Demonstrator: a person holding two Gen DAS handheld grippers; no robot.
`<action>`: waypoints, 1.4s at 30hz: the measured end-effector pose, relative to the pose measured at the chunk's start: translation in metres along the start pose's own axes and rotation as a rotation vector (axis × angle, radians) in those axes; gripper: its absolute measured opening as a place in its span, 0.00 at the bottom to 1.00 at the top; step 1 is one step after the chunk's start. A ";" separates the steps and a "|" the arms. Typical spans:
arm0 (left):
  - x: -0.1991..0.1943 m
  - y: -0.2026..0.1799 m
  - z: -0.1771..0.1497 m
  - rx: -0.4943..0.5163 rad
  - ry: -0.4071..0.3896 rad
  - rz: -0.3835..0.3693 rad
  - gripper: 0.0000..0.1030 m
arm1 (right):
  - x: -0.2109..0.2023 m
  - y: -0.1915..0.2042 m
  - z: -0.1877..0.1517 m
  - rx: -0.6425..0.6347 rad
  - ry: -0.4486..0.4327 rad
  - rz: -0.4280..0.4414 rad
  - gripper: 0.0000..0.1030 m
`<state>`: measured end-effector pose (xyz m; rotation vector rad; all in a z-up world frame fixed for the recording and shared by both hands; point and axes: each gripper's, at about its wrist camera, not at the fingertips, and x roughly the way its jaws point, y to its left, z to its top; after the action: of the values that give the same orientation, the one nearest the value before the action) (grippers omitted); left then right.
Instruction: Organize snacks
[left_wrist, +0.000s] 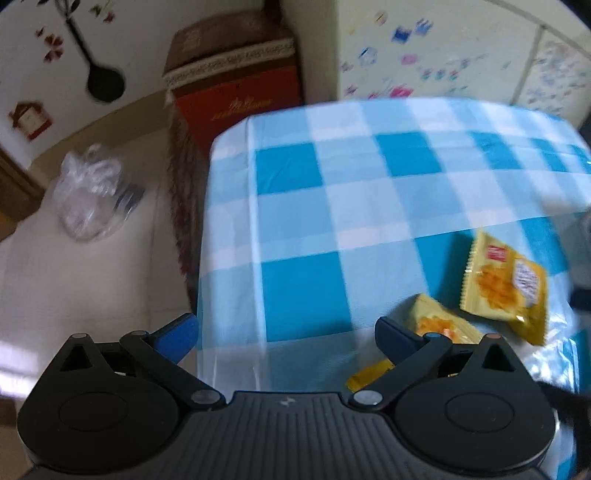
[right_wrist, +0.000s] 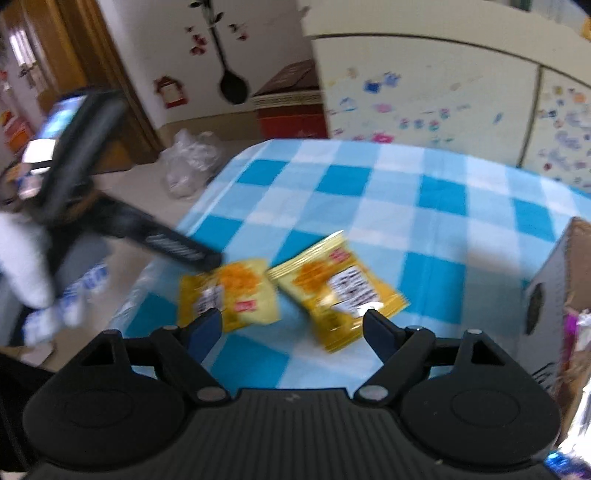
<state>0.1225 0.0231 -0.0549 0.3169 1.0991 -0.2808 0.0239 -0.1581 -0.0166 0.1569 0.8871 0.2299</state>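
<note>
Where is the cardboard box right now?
In the right wrist view, the cardboard box stands on the checkered tablecloth at the frame's right edge, right of the two yellow snack packets.

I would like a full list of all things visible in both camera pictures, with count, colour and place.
snack packets: two yellow, lying side by side on the tablecloth; third yellow piece behind the left gripper unclear
tablecloth: one, blue and white checks, covering the table
cardboard box: one, white and brown, right edge of table, open
plastic bag: one, clear, on the floor left of the table
red-brown box: one, on the floor behind the table
left gripper: one, black, blue fingers open, empty
right gripper: one, black, blue fingers open, over the packets
</note>
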 end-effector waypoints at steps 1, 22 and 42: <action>-0.005 0.000 -0.002 0.027 -0.024 -0.009 1.00 | 0.001 -0.002 0.001 0.000 -0.003 -0.015 0.81; -0.009 -0.062 -0.039 0.483 -0.108 -0.206 1.00 | 0.023 -0.012 0.009 0.024 0.020 -0.057 0.81; 0.001 -0.058 -0.029 0.406 -0.105 -0.336 0.88 | 0.046 -0.004 0.008 -0.044 0.016 -0.122 0.84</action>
<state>0.0776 -0.0196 -0.0745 0.4715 0.9841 -0.8171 0.0585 -0.1508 -0.0468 0.0597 0.9038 0.1374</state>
